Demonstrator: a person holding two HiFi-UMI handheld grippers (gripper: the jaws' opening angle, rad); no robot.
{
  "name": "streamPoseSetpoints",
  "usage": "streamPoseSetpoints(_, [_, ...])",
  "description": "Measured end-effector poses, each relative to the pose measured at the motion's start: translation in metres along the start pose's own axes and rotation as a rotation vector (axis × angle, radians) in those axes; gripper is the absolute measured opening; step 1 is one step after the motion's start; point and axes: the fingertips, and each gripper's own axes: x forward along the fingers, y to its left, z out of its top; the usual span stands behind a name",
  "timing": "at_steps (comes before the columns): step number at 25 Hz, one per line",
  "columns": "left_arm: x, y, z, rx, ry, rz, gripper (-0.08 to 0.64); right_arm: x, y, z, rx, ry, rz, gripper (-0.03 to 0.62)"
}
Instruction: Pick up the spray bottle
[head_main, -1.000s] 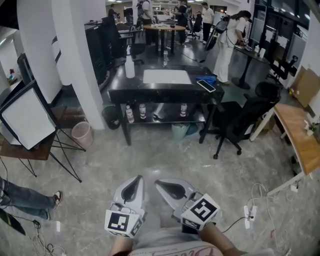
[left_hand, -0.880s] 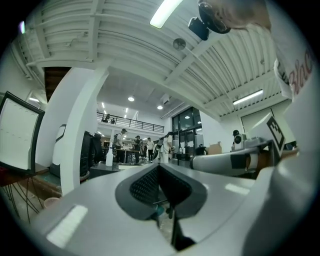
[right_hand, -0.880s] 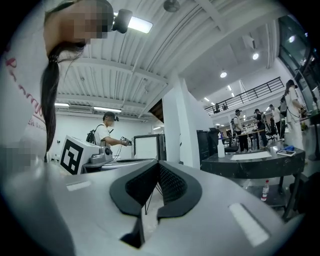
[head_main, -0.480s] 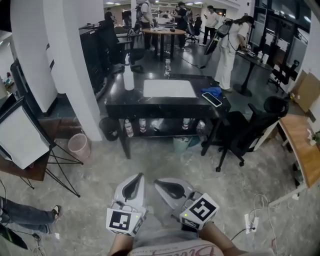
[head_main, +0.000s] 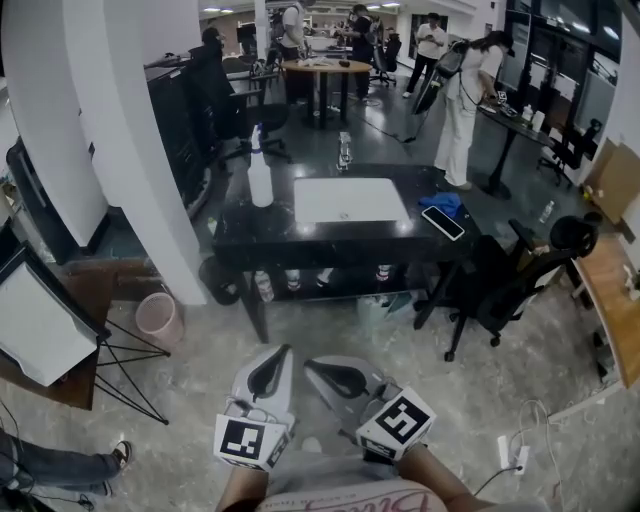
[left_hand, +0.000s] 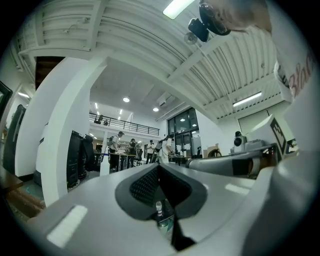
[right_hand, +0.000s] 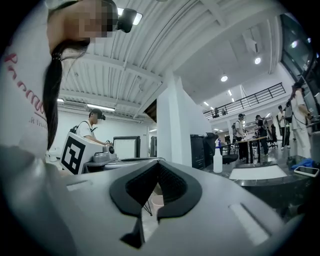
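**Item: spray bottle**. White, upright, on the far left part of the black table, just left of a white sheet. Untouched.

**Left gripper**: jaws together, nothing between them. Held low, close to the person's body.

**Right gripper**: jaws together, empty. Beside the left one and pointing the same way.

**Change over the last second:** the table and bottle sit nearer and larger in the head view. The 2 grippers keep their place in front of the person, so the person is walking up.

**Status:** approach stage. The bottle is well apart from both grippers. A gripper would probably need to open before any grasp.
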Motion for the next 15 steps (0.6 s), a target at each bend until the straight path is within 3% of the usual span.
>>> streamPoseSetpoints(15, [0.042, 0.063, -0.021, -0.044, 0.025, 0.007, 0.000, 0.060, -0.047, -0.020, 0.048, 0.056, -0.020, 0.002])
